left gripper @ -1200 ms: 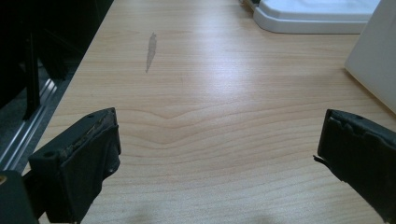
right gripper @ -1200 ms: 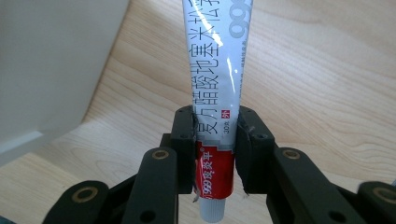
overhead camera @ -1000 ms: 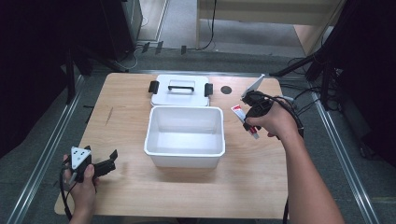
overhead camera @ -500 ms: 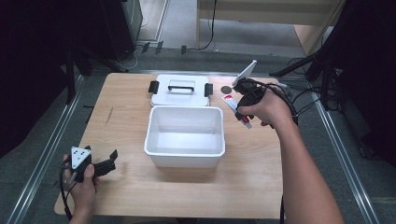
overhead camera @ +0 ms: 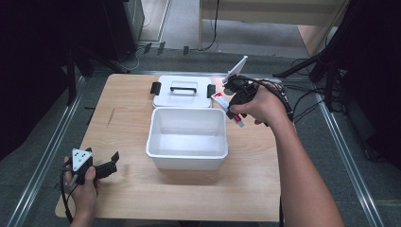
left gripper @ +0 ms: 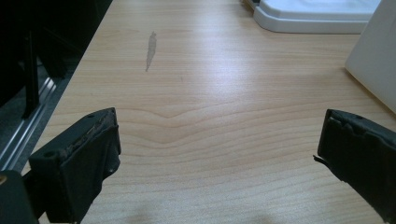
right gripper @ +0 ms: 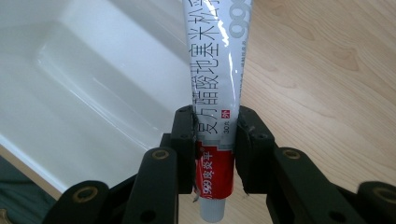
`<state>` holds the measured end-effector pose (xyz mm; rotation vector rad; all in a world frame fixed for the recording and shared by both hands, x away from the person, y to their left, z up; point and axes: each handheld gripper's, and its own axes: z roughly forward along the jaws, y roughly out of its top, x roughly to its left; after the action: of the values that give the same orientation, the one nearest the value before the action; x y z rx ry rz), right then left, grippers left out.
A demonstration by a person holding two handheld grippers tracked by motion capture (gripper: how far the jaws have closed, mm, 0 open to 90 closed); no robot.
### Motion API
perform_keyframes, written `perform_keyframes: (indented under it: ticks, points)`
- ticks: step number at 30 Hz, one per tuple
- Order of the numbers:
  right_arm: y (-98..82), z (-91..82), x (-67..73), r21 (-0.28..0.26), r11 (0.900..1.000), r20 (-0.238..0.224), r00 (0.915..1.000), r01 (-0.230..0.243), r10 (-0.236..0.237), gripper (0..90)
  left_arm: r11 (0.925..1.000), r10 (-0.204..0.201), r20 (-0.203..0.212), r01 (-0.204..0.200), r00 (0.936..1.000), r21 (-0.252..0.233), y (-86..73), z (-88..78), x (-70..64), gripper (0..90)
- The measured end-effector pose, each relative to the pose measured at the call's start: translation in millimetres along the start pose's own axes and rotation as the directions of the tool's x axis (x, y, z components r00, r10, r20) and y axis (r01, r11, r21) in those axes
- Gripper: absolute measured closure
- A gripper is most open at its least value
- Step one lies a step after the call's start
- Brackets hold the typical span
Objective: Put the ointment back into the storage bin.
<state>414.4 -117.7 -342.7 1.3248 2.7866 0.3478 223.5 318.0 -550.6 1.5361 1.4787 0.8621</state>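
Between the black jaws of the right gripper (right gripper: 215,140) sits a white-and-red ointment tube (right gripper: 215,88), clamped near its capped end, with the printed body reaching out past the fingertips. Seen from the high view, that right gripper (overhead camera: 230,105) holds the tube (overhead camera: 226,107) above the far right corner of the white plastic bin (overhead camera: 187,137), over its rim and the bare wood beside it. Behind the bin, touching its far wall, lies the white lid (overhead camera: 183,91) with a dark handle and black clasps at each end. Near the bin's front left corner, well apart from it, the left gripper (overhead camera: 109,164) rests on the wooden table (overhead camera: 127,118) with its jaws spread wide and nothing between them; the left gripper view shows plain tabletop between the two black pads (left gripper: 88,163).
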Motion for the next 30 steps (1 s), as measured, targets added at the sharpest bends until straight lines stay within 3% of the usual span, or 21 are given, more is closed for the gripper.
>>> perform_keyframes:
  ticks: [7, 14, 20, 24, 26, 29, 30]
  points:
    - [8.1, 6.1, 19.7, 0.012, 0.998, -0.025, 0.9977, 0.063, -0.062, 72.3, 1.0, 0.001, 0.0, -0.001, 1.0, 0.001, 0.0, 0.0, 0.0, 0.0]
    - [14.5, 9.1, 39.2, 0.011, 0.991, -0.047, 0.99, 0.133, -0.133, 72.3, 1.0, 0.001, 0.001, -0.001, 1.0, 0.002, 0.1, 0.1, 0.2, 0.0]
    - [18.8, 14.9, 52.5, 0.006, 0.974, -0.076, 0.971, 0.228, -0.227, 72.2, 1.0, 0.0, 0.004, 0.0, 1.0, 0.0, 0.0, -0.1, 0.2, 0.0]
    - [20.8, 21.5, 59.0, -0.016, 0.943, -0.101, 0.9382, 0.331, -0.331, 72.1, 1.0, -0.009, 0.008, 0.009, 0.9999, -0.002, 0.0, -0.1, 1.3, 0.0]
    - [20.8, 24.5, 61.7, -0.033, 0.918, -0.113, 0.9116, 0.394, -0.395, 72.1, 1.0, -0.008, 0.007, 0.008, 0.9999, 0.0, 0.0, 0.0, 1.2, 0.0]
    - [19.4, 28.6, 65.7, -0.056, 0.869, -0.118, 0.8605, 0.492, -0.496, 72.1, 1.0, -0.008, 0.005, 0.008, 1.0, 0.002, 0.2, 0.2, 1.1, 0.0]
    - [18.9, 29.5, 66.6, -0.058, 0.856, -0.119, 0.8478, 0.514, -0.517, 72.0, 1.0, -0.008, 0.005, 0.008, 1.0, 0.002, 0.1, 0.2, 1.0, 0.0]
